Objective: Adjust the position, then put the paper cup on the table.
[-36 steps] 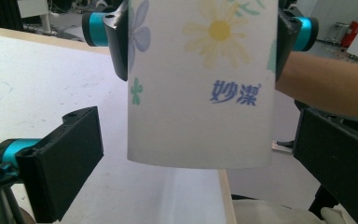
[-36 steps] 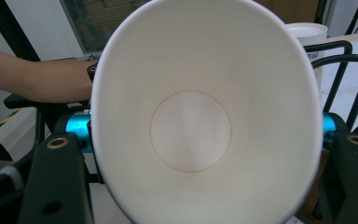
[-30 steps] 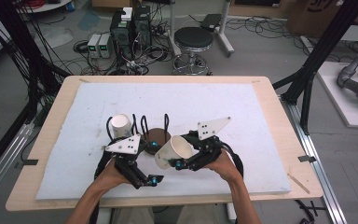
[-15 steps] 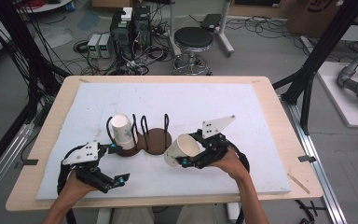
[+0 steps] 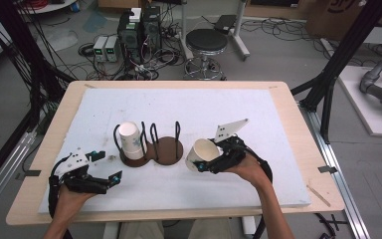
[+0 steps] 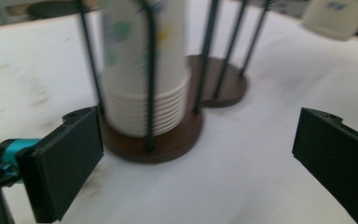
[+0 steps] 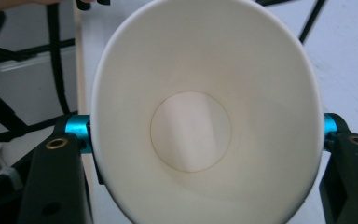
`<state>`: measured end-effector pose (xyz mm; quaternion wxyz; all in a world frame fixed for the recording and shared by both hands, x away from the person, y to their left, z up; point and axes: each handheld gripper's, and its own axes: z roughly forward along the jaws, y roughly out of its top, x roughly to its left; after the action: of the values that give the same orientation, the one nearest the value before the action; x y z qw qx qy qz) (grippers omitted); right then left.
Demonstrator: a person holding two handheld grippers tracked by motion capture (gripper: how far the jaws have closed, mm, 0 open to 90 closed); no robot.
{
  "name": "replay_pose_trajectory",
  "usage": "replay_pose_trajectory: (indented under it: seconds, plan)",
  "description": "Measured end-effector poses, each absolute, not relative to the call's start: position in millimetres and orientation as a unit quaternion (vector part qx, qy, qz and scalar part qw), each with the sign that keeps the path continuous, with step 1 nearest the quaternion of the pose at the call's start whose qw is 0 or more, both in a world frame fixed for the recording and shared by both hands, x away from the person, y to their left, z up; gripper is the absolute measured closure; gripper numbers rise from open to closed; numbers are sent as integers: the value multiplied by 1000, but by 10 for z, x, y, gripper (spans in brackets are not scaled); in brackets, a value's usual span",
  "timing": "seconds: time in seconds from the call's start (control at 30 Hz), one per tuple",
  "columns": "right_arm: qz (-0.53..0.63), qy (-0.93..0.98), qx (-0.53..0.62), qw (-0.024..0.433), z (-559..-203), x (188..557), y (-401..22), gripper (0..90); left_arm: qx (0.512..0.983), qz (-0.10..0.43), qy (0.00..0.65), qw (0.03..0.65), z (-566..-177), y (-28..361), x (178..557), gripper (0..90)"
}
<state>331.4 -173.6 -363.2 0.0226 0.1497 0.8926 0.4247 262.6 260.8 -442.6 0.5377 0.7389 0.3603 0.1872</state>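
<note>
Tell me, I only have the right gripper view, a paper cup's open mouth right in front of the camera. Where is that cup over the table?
Observer: The right gripper holds the loose cup tilted, just right of the two-ring cup holder.
Operator: Anything in that holder?
Observer: Its left ring carries a stack of upside-down cups; the right ring's base is bare.
Operator: And the other hand?
Observer: The left gripper sits at the table's near-left, fingers wide apart with nothing between them, facing the stack.
</note>
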Motion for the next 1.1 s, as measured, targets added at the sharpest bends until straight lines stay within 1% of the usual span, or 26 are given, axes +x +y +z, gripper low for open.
replay_pose_trajectory:
  seconds: [0.13, 0.3, 0.37, 0.63, 0.77, 1.1]
  plan:
    - [390, 905, 167, 38, -3626, 3360, -1724, 307, 726, 213, 386, 528, -4497, 2647, 2675, 17]
    - [365, 909, 192, 51, -3629, 3441, -1718, 308, 723, 223, 398, 519, -4548, 2626, 2735, 17]
    - [342, 915, 204, 61, -3637, 3480, -1705, 307, 724, 221, 401, 517, -4577, 2617, 2751, 17]
    - [316, 917, 228, 81, -3619, 3546, -1696, 306, 715, 224, 407, 522, -4608, 2650, 2758, 17]
    - [312, 915, 240, 87, -3611, 3557, -1696, 306, 715, 214, 413, 522, -4612, 2653, 2778, 17]
    - [314, 911, 251, 90, -3601, 3582, -1737, 307, 712, 213, 413, 526, -4612, 2668, 2776, 17]
